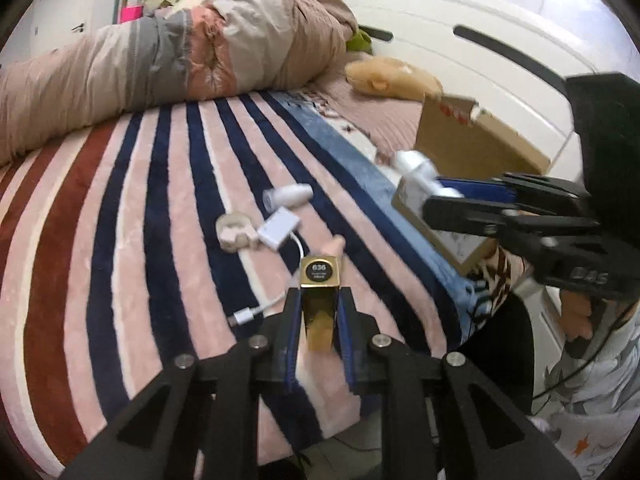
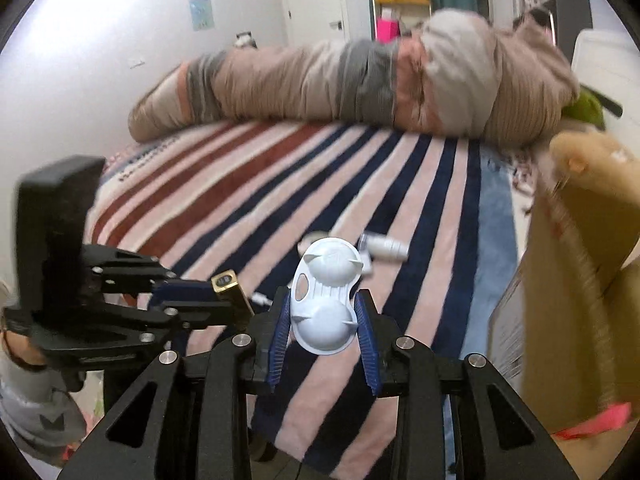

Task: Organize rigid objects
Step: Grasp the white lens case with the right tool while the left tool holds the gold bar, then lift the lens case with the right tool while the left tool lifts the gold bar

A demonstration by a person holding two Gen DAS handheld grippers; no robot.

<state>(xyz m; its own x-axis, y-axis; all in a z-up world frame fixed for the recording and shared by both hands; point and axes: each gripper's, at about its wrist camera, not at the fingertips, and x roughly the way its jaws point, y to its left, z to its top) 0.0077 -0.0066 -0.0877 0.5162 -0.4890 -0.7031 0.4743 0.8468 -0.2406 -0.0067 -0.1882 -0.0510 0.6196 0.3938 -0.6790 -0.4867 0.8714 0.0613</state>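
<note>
Lying on the striped bed (image 1: 160, 200): white adapter (image 1: 279, 227), small bottle (image 1: 289, 194). Left gripper (image 1: 320, 300) jaws clamp a gold case (image 1: 320, 280); right gripper (image 2: 325, 312) jaws clamp a pale-blue lens case (image 2: 326, 300), seen clearly only from the right wrist.

Soft indoor light, motion blur throughout, heavy fisheye bending, dark corners.

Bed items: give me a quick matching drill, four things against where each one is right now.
1 gold case
2 pale blue lens case
3 white adapter
4 small white bottle

A in the right gripper
B lying on its side on the blanket
C in the left gripper
D lying beside a beige ring

Pairs: 1-C, 2-A, 3-D, 4-B
</note>
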